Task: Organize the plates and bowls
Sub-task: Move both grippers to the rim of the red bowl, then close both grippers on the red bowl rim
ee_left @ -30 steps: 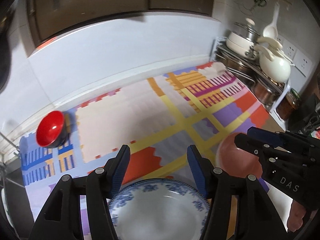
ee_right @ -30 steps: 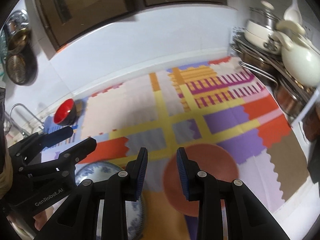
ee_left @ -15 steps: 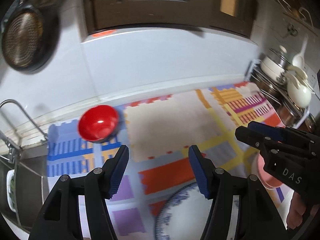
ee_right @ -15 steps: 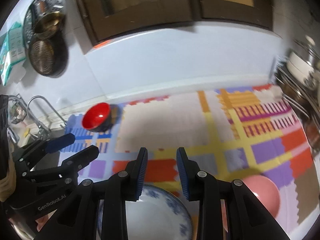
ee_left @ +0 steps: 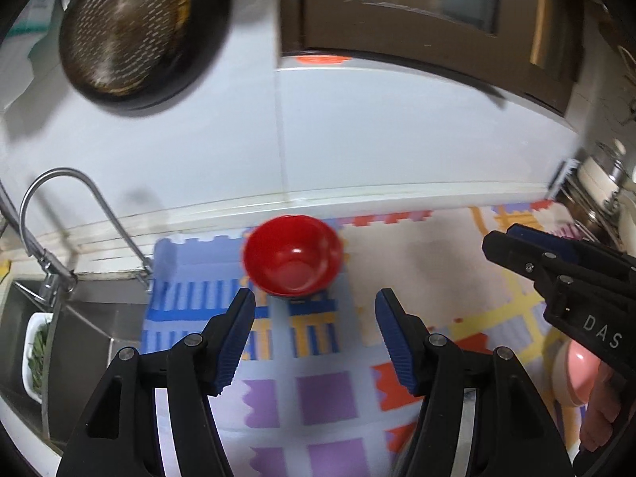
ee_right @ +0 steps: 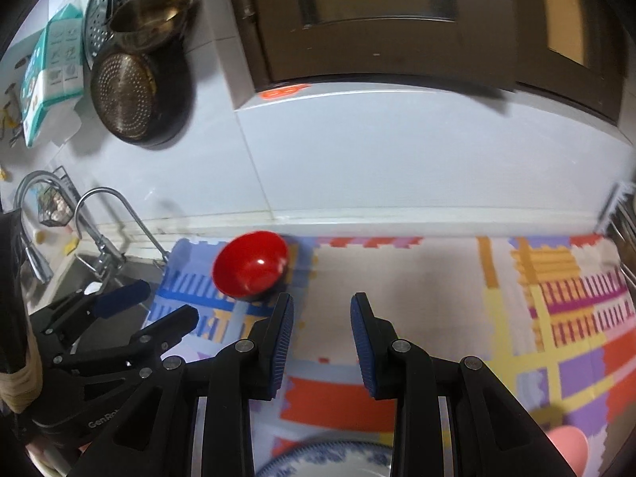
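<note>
Red round plastic bowl near the tabletop's back edge is being lined up between wide-spread left gripper fingers; its rim should be straddled squarely.

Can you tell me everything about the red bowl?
The red bowl is small, round and deep, glossy red inside with a dark outside that shows at its base, perhaps plastic or lacquer. It looks empty, with a bright glint of light on its inner wall. It sits near the back of the colourful mat, close to the white wall, beside the sink. Its mouth seems to tip a little toward the cameras. Nothing but the mat touches it. The open left gripper points at it from just in front.
</note>
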